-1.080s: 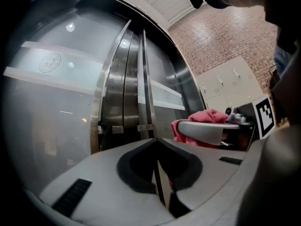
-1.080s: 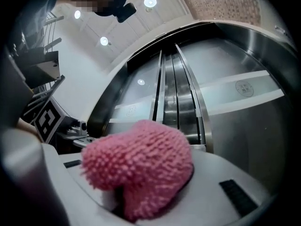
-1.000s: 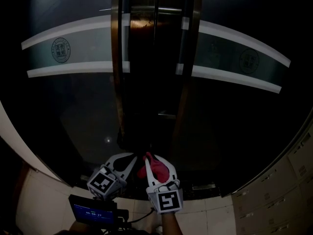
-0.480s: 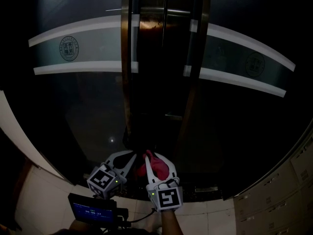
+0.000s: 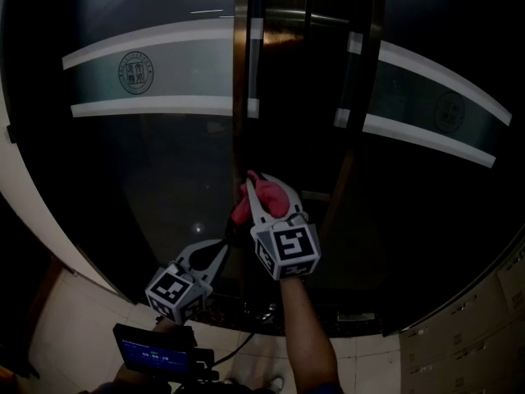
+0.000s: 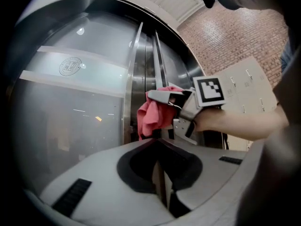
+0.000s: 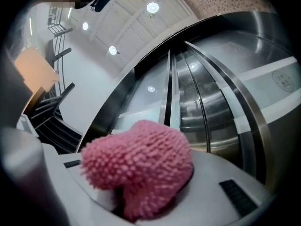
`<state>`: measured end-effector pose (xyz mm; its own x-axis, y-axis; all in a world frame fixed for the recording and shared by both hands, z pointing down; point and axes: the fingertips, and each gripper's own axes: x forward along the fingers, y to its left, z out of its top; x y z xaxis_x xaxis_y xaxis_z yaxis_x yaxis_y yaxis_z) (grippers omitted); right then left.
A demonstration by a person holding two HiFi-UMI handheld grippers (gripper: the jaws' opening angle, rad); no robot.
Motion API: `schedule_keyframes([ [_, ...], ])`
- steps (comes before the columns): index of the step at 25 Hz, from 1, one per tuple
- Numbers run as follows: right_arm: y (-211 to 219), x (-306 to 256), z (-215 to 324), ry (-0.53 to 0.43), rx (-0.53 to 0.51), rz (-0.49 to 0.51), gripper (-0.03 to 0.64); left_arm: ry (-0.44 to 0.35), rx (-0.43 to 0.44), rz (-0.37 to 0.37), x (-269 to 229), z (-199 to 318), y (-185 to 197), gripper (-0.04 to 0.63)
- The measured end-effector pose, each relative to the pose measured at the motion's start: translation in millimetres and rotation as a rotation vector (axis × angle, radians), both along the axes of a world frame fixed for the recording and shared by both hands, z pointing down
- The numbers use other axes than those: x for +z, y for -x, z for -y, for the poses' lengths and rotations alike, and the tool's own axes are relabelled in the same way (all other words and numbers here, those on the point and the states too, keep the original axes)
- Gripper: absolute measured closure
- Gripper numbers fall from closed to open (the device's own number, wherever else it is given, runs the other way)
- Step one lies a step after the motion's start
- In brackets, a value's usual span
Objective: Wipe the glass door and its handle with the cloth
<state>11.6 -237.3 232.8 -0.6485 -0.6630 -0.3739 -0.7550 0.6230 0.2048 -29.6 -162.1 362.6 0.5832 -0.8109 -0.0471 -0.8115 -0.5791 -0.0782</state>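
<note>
Grips pink cloth (image 5: pixel 277 195) tight in right gripper (image 5: pixel 259 192), centre frame, near the handle (image 5: pixel 241 130). Left gripper (image 5: pixel 215 254) lower left, jaws together, empty. Needs flat, firm pressure along the bar, then across glass door (image 5: pixel 164 162).

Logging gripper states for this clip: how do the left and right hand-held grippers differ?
The right hand-held gripper clamps the pink cloth; the left hand-held gripper is shut, empty. The right is held higher; the left lower. Both point at the glass door.
</note>
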Motion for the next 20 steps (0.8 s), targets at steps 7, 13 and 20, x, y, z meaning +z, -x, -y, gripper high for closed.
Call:
schedule_keyframes([
  [7,16,8,48,0.056,0.103,-0.027,0.557,0.029,0.000,-0.005,1,-1,21,0.592],
  [13,24,79,32,0.108,0.158,-0.002,0.557,0.018,0.018,0.022,14,0,33,0.592],
  [20,32,164,22,0.235,0.186,0.017,0.557,0.079,0.035,0.036,46,-11,36,0.592],
])
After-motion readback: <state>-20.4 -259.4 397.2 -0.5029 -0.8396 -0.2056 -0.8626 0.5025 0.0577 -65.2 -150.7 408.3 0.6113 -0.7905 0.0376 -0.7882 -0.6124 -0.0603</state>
